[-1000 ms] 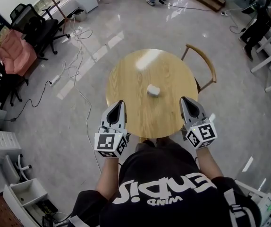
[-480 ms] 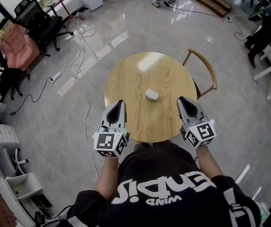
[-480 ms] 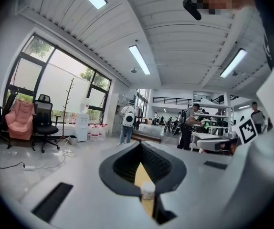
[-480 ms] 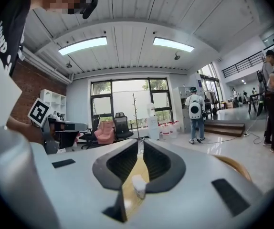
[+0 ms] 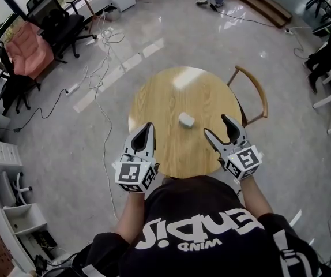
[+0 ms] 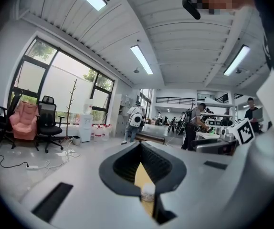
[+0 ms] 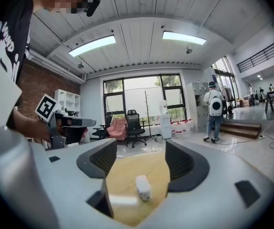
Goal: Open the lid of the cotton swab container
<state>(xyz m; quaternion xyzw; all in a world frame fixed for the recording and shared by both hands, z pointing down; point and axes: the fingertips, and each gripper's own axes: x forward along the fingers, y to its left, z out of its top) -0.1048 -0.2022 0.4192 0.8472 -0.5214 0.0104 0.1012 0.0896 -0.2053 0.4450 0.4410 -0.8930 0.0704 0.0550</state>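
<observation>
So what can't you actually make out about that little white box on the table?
- Lid of the cotton swab container: head view, too small to show any seam or hinge; right gripper view, blurred.
- Its sides: left gripper view, the shut left gripper leaves only a narrow slice visible.
- Seat of the chair: head view, tucked under the table.

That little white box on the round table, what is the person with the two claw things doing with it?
A person stands at the round wooden table with a gripper in each hand. The small white cotton swab container sits near the table's middle, and neither gripper touches it. The left gripper is shut and empty. The right gripper has just been opening its jaws, nothing between them, aimed at the container, probably to reach for it.
</observation>
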